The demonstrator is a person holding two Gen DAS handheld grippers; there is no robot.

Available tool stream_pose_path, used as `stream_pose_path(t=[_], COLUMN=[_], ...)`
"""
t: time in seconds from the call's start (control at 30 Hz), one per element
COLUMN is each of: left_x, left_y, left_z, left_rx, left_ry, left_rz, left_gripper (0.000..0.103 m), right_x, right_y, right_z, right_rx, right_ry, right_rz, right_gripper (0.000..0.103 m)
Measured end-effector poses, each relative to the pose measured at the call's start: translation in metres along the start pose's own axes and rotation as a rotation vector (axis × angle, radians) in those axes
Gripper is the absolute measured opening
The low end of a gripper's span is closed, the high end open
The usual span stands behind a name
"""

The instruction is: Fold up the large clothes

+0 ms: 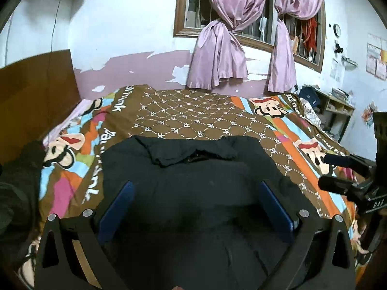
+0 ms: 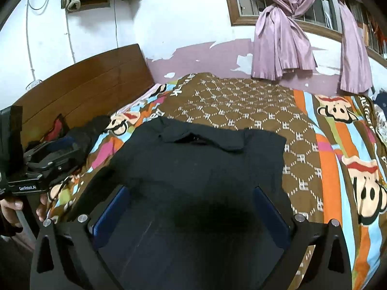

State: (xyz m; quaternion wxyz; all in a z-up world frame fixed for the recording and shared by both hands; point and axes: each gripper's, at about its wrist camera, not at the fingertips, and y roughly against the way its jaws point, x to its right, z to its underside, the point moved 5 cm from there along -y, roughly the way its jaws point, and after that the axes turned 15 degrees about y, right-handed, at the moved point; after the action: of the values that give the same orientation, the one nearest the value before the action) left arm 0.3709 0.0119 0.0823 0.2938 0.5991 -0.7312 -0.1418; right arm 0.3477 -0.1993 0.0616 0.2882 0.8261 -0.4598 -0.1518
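A large black garment (image 1: 193, 169) lies spread flat on the bed, its collar (image 1: 191, 153) toward the far side. In the right wrist view the garment (image 2: 193, 159) fills the middle, collar (image 2: 200, 137) away from me. My left gripper (image 1: 196, 186) hovers above the cloth with its blue pads (image 1: 116, 207) wide apart and nothing between them. My right gripper (image 2: 191, 189) is also open and empty over the cloth, pads (image 2: 271, 212) clear of it. A hand (image 2: 12, 207) holds the left gripper at the left edge of the right wrist view.
A patterned brown and orange bedspread (image 1: 198, 111) covers the bed. A wooden headboard (image 2: 84, 89) stands at the left, with a heap of dark clothes (image 2: 79, 133) beside it. Purple curtains (image 1: 217, 55) hang at the window behind. A cluttered shelf (image 1: 333, 104) stands at the right.
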Motion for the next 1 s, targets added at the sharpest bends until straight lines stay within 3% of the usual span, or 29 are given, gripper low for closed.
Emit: stream_pose_path(t=[0.23, 0.57, 0.67, 0.83, 1.0], left_x=[-0.007, -0.008, -0.008, -0.013, -0.023], left_y=[0.039, 0.083, 0.090, 0.092, 0.074], left_z=[0.036, 0.098, 0.124, 0.179, 0.235], left_rx=[-0.052, -0.117, -0.156, -0.202, -0.330], left_ry=[-0.030, -0.144, -0.162, -0.220, -0.277], left_rz=[-0.049, -0.085, -0.080, -0.084, -0.114], left_gripper=[0.101, 0.101, 0.101, 0.101, 0.101], right_x=[-0.041, -0.082, -0.088, -0.098, -0.110], right_y=[0.026, 0.041, 0.041, 0.029, 0.018], right_z=[0.021, 0.068, 0.089, 0.135, 0.173], right_rx=[-0.088, -0.221, -0.244, -0.346, -0.416], right_ry=[0.128, 0.167, 0.150, 0.250, 0.350], right_rz=[0.010, -0.021, -0.038, -0.060, -0.094], right_gripper=[0.103, 0.103, 0.103, 0.103, 0.103])
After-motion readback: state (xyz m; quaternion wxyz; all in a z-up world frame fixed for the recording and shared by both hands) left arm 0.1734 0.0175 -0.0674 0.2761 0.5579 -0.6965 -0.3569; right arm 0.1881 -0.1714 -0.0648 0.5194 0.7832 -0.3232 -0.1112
